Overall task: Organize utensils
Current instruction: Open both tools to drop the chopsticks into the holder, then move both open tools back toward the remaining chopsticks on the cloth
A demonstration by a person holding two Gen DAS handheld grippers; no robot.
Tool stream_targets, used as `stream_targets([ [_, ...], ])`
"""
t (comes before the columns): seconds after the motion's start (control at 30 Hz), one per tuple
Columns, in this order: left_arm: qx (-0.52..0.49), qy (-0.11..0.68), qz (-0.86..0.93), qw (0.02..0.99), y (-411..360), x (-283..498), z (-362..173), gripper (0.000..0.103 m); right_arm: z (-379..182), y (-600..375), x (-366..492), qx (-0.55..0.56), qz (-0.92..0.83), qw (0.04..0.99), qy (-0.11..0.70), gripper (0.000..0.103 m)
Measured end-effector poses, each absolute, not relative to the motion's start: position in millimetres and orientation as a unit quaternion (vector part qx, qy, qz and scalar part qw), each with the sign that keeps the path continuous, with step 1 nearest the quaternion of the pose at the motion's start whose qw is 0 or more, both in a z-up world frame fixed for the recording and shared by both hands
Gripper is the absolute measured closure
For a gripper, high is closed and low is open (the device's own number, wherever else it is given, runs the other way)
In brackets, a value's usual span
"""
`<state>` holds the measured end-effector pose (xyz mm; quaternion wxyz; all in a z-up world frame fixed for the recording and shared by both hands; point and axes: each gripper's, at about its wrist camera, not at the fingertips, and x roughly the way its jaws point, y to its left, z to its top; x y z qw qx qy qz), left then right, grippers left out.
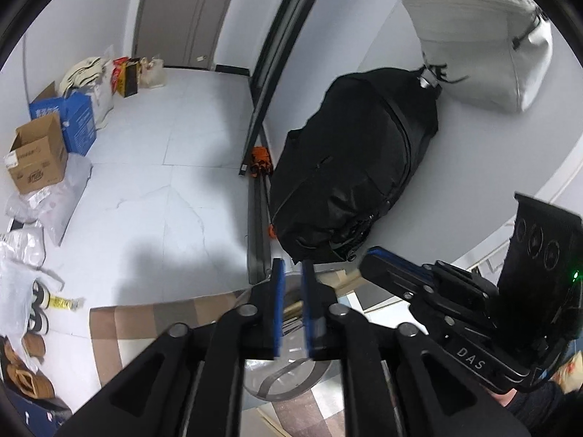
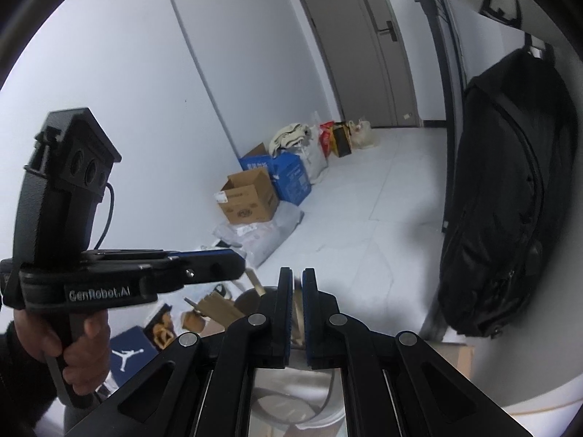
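Bright, cool light; fisheye-warped, vignetted edges

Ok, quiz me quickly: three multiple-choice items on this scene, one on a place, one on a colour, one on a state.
1. Where does the black backpack lie?
A) on the floor B) on the white table C) on the door
2. What colour is the box beside the cardboard box?
A) blue B) green C) pink
3. The right gripper is:
A) wide open B) out of view C) shut on a wooden utensil

Answers: 1 B, it rests on the tabletop. 2 A, its sides are blue. 3 C, the wood sits between its pads.
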<state>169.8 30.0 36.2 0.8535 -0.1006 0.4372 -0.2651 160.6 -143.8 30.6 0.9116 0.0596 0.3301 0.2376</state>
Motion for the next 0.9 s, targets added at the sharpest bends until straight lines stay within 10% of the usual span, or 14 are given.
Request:
stream_targets([
  [0.07, -0.106, 0.423, -0.256, 0.862, 32.7, 164.7, 42.4, 0.080, 33.5, -151.0, 156.6, 0.070, 0.230, 0.915, 0.325, 0.063],
  [0.17, -0.103, 0.402, -0.233, 0.880, 36.6, 152.7, 50.2, 0.061, 39.4, -163.7, 147.4, 0.093, 0.225, 0.919, 0.309, 0.059],
  [0.9, -0.051, 0.277, -0.107, 0.954, 45.0, 53.7, 92.3, 0.021, 80.2, -171.6, 56.7, 0.105, 0.207, 0.942, 0.244, 0.022],
])
